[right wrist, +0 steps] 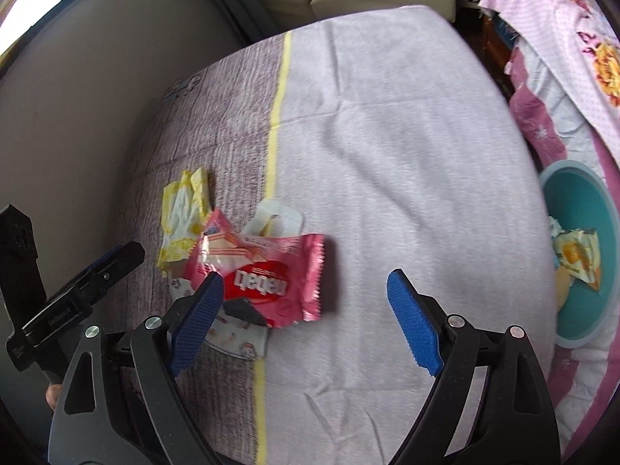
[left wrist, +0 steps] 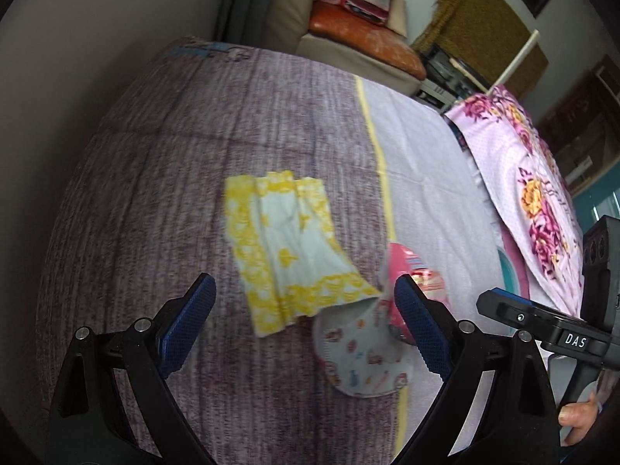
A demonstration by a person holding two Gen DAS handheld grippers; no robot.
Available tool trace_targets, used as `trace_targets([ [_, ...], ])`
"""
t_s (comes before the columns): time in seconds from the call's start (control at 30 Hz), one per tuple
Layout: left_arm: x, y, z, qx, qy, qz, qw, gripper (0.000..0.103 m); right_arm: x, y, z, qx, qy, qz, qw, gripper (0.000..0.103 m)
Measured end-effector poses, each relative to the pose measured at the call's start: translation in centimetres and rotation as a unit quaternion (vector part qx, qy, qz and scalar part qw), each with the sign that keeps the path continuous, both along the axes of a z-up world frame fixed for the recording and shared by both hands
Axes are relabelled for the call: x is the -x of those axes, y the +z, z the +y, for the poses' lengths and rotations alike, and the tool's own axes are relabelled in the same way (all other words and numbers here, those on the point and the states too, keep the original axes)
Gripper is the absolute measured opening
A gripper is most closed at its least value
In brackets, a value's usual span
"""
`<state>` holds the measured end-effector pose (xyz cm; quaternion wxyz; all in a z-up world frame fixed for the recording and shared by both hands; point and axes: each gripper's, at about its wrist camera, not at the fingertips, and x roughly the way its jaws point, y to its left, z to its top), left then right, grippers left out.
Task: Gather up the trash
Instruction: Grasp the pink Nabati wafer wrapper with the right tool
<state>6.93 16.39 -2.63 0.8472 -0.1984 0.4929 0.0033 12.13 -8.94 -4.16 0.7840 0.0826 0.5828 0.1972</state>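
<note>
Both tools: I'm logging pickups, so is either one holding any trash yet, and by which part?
Nothing is held. The left tool and right tool are both open above the bed, with the pink wrapper and yellow napkin lying loose.

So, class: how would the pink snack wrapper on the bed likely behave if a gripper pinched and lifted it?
The pink wrapper looks torn open, crumpled and flat, so probably light and floppy. Its glossy film may slip between pads. It overlaps other litter, which might shift too.
</note>
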Motion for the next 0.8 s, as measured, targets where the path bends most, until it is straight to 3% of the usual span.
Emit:
trace_targets([
  [0.4, 0.0, -2.1, 3.1, 0.018, 0.027, 0.022, 0.9992, 0.093, -0.9, -3.7, 3.5, 0.015, 0.015, 0.054, 0.998, 0.082],
  [0.53, -0.1, -2.3, 3.1, 0.021, 0.026, 0.024, 0.9991, 0.093, -0.7, -3.8, 3.6, 0.038, 0.008, 0.033, 0.999, 0.081],
  [0.57, -0.1, -2.3, 3.1, 0.021, 0.026, 0.025, 0.9991, 0.093, -0.5, -3.8, 3.6, 0.040, 0.008, 0.027, 0.999, 0.078],
  [0.6, -0.1, -2.4, 3.1, 0.021, 0.026, 0.025, 0.9991, 0.093, -0.4, -3.7, 3.6, 0.038, 0.009, 0.024, 0.999, 0.061],
  [0.63, -0.1, -2.4, 3.0, 0.021, 0.026, 0.026, 0.9991, 0.093, -0.2, -3.7, 3.5, 0.033, 0.009, 0.024, 0.999, 0.036],
  [0.67, -0.2, -2.5, 2.9, 0.022, 0.026, 0.027, 0.9991, 0.093, -0.1, -3.6, 3.4, 0.031, 0.009, 0.022, 0.999, 0.028],
  [0.8, -0.8, -2.7, 2.3, 0.018, 0.019, 0.032, 0.9991, 0.093, 0.3, -2.4, 1.6, 0.017, -0.005, 0.002, 1.000, 0.024],
])
